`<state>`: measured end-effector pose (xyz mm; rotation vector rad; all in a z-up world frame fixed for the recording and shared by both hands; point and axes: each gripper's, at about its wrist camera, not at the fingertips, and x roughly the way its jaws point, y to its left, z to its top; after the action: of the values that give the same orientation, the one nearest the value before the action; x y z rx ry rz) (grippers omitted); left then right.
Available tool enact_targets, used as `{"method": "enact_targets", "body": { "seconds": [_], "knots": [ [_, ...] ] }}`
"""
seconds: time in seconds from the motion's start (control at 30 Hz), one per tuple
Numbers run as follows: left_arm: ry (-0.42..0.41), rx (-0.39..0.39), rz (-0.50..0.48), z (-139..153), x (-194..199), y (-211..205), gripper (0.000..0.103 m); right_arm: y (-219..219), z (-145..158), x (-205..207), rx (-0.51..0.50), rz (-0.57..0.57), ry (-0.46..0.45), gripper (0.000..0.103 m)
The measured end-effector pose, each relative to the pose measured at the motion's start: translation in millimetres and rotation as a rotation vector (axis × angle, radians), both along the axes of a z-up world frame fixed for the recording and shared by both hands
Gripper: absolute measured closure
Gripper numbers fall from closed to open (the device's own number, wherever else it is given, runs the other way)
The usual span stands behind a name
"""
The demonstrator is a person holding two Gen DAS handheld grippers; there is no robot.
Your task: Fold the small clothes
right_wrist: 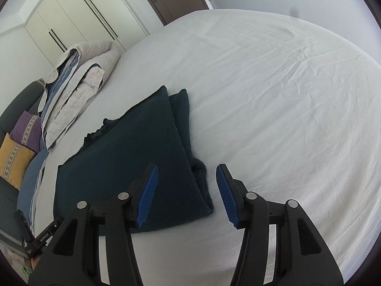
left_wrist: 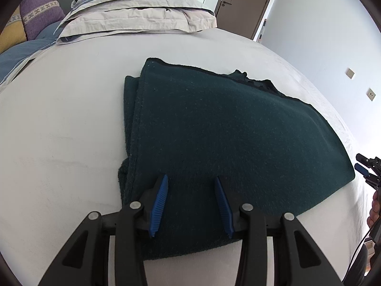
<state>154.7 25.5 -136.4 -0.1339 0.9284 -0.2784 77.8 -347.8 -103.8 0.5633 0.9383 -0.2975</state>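
On the far left, purple and yellow cushions [left_wrist: 41, 12] lean against a dark sofa, with a stack of folded grey bedding [left_wrist: 140, 12] next to them at the head of the bed [left_wrist: 59, 119]. The dark green folded garment [left_wrist: 214, 131] lies flat on the bed's white sheet, its long axis running away from the left claw [left_wrist: 191, 205]. That claw hovers over the garment's near edge, jaws partly open and holding nothing. Further right, the right claw [right_wrist: 187, 195] straddles the garment's near right corner [right_wrist: 202, 205], also half open and empty. Both hands sit close to the near edge; I judge the left the nearer for a grab.
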Motion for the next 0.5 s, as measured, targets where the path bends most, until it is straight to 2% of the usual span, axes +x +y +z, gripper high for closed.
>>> {"method": "enact_targets", "body": {
  "seconds": [0.4, 0.47, 0.5],
  "knots": [
    [0.007, 0.004, 0.000, -2.7, 0.8, -0.8, 0.059, 10.7, -23.2, 5.4, -0.080, 0.049, 0.067, 0.053],
    [0.008, 0.002, 0.000, -2.9, 0.8, -0.6, 0.059, 15.7, -22.1, 4.8, -0.128, 0.061, 0.065, 0.057],
    [0.008, 0.000, 0.000, -3.0, 0.9, -0.2, 0.059, 16.8, -20.6, 4.0, -0.145, 0.067, 0.061, 0.072]
  ]
}}
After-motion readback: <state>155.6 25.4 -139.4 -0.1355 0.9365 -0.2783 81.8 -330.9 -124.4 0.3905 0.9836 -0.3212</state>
